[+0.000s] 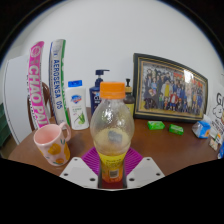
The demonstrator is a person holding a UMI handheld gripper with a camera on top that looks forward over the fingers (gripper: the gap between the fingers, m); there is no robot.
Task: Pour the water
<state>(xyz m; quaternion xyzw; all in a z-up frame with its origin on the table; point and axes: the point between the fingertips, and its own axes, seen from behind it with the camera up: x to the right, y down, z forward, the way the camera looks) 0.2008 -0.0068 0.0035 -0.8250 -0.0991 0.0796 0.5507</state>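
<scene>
A clear plastic bottle (112, 125) with an orange cap and a yellow label stands upright between my fingers, close in front of the camera. My gripper (112, 168) is shut on the bottle, its purple pads (91, 160) pressed against the lower part on both sides. A pink mug (51, 144) with a pale inside stands on the brown wooden table (170, 150) to the left of the bottle, just beyond my left finger. Whether the bottle's base rests on the table is hidden.
Behind the mug lean tall boxes with red and green lettering (45, 80). A white bottle (77, 105) and a dark pump bottle (99, 88) stand at the back. A framed group photo (170, 88) leans against the wall, with small green packets (157, 125) before it.
</scene>
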